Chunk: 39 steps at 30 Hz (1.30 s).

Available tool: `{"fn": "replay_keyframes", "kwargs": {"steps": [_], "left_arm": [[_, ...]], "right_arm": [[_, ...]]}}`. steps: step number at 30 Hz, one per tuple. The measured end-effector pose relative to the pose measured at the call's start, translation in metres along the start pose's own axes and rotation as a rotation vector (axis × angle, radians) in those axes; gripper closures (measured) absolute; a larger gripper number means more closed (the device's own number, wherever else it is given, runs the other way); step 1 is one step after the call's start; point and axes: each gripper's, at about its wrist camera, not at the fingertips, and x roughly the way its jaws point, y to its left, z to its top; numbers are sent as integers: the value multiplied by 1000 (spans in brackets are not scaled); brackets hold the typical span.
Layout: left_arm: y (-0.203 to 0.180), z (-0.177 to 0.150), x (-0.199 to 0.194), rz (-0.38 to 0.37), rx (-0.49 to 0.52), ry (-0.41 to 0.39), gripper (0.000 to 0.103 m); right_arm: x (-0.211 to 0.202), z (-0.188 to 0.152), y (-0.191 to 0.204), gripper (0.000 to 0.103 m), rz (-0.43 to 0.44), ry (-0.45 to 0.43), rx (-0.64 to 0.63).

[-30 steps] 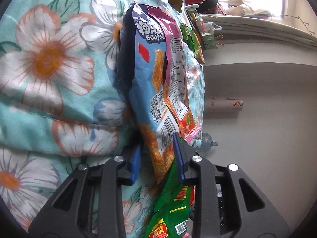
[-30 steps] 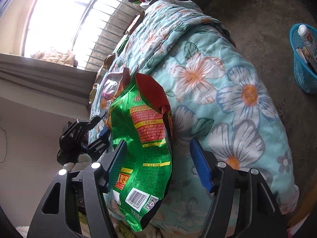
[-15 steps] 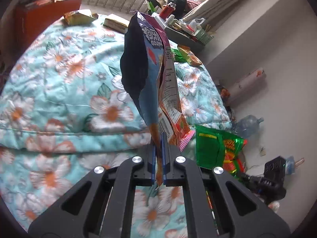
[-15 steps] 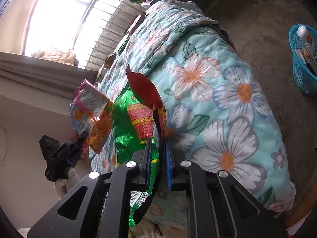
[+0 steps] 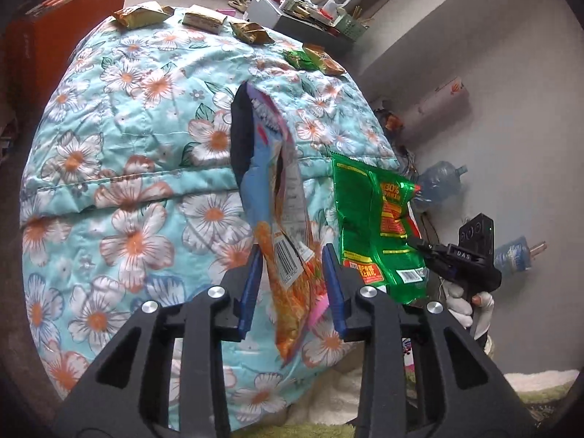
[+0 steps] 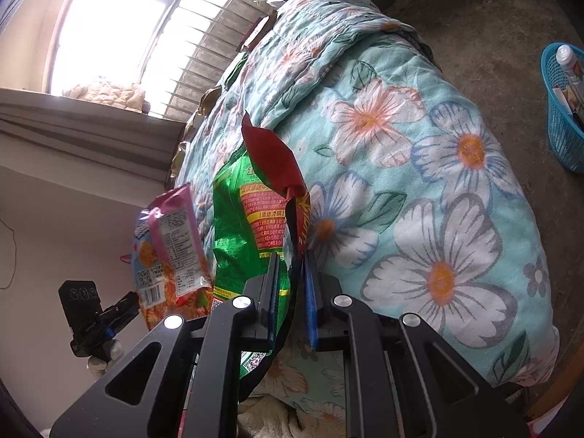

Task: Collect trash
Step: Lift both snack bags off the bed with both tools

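Left hand-held gripper point(image 5: 292, 284): my blue pads stand apart, with the crinkly blue-and-pink foil snack bag point(image 5: 277, 197) hanging between them. I see clear gaps on both sides, so I judge it is not clamped and may be slipping free.

Right hand-held gripper point(image 6: 290, 292): jaws nearly together, pinching the lower part of the shiny green-and-red foil snack bag point(image 6: 252, 219). The bag stands upright above my fingers.

Where the trash is: both bags are off the bed, held near its near edge. In the left view the green bag shows to the right of the blue one, apart from it.

Bed: turquoise floral quilt point(image 6: 419, 168) covers it. More small gold and green wrappers point(image 5: 252, 33) lie along the far edge, not yet collected.

Floor: pale fuzzy rug point(image 5: 540, 383) below my grippers. No trash bin that I can identify in either view. A blue plastic basket point(image 6: 562, 116) stands well to the right, holding bottles.

Risk, left: the bag is light and limp. With pads this wide it could drop onto the rug or snag crookedly on one pad.

Risk, right: slick foil and a narrow pinch. A quick swing could let it slide out.

Risk, reach: far wrappers sit near cluttered shelf items. A wide sweep could knock those.
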Motion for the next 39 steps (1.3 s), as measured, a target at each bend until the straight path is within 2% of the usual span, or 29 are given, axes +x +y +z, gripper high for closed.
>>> {"fn": "replay_keyframes", "kwargs": {"steps": [7, 9, 10, 11, 12, 14, 17, 21, 27, 31, 37, 39], "left_arm": [[-2, 8, 32, -44, -71, -21, 70], [-2, 9, 39, -34, -81, -24, 70], [-1, 10, 42, -31, -86, -29, 70], [0, 10, 44, -38, -97, -36, 70], [2, 11, 46, -50, -111, -40, 71], [2, 13, 48, -67, -128, -49, 71], [-3, 13, 50, -44, -106, -63, 74], [-16, 13, 52, 8, -42, -72, 87], [-43, 11, 52, 87, 84, -91, 92], [-56, 9, 54, 129, 140, -102, 93], [-68, 7, 55, 167, 182, -120, 94], [-70, 7, 55, 180, 192, -125, 94]], "right_arm": [[2, 0, -3, 90, -7, 1, 9], [2, 1, -3, 88, -5, 5, 12], [2, 1, -5, 82, 0, 9, 15], [1, 2, -7, 72, 5, 11, 22], [0, 2, -10, 68, 10, 9, 29], [-1, 5, -12, 64, 24, 6, 34], [2, 10, -16, 64, 37, 16, 42], [8, 20, -17, 64, 39, 34, 37], [21, 31, -10, 64, 29, 70, 4], [25, 32, -3, 64, 8, 79, -25], [30, 28, 1, 83, -25, 72, -37], [30, 26, 0, 86, -21, 68, -31]]}}
